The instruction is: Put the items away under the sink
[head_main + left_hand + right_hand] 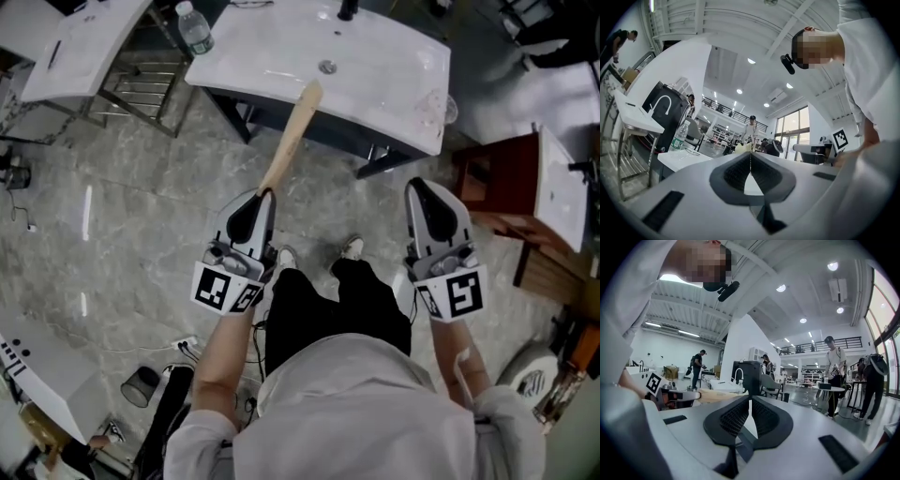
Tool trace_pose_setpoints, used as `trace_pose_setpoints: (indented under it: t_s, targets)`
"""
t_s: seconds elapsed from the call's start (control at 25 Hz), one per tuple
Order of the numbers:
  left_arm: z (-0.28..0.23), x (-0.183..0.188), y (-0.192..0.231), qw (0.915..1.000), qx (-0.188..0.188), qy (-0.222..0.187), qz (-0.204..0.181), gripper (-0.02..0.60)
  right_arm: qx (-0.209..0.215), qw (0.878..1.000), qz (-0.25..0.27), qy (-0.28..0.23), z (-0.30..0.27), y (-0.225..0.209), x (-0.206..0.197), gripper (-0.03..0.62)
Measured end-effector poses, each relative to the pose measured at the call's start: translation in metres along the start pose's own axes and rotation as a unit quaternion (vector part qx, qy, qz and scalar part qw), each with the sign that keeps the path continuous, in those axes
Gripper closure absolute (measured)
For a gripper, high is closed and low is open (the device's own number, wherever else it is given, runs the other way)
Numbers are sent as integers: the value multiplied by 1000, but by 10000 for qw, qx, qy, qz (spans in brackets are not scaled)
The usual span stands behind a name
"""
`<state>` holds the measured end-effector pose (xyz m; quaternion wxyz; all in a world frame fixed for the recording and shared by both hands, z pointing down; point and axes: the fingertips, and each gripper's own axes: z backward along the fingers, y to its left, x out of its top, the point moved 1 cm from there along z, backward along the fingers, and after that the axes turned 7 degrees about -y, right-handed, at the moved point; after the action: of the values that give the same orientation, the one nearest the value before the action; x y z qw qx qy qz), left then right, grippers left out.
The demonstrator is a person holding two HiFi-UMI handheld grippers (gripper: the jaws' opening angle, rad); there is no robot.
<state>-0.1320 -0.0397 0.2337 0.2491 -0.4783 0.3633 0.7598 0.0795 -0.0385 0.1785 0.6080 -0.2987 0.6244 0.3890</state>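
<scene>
**Head view.** Your left gripper (265, 194) has its jaws closed on the near end of a wooden stick (292, 136). The stick is long, pale and narrow. Its long axis runs straight out from the jaw tips, away from you and slightly to your right. Its far end is a little broader and points at the sink (394, 70). That end overlaps the sink's front edge, just short of the drain (326, 67). You cannot tell from this view whether it touches the edge or is held above it.

Your right gripper (415, 183) is level with the left and well apart from it, over the marbled floor (131, 216). It also points toward the sink.

**Left gripper view.** The two dark pads meet in a thin line at the tips. A pale sliver of the stick shows just beyond them.

**Right gripper view.** The jaws are brought together at the tips with nothing between them. At the left of this view the stick (710, 395) projects roughly level from the other gripper, pointing the same way as the jaws.

**Surroundings.** A water bottle (194, 28) stands at the sink's left corner. A brown cabinet (502, 187) stands to your right of the sink. Your feet are between the two grippers.
</scene>
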Motion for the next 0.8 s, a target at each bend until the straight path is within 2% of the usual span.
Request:
trace_pose_setpoints:
  t_s: [0.8]
  targets:
    - [24, -130, 47, 9992, 58, 273, -283, 575, 161, 9994, -294, -27, -25, 6, -142, 549]
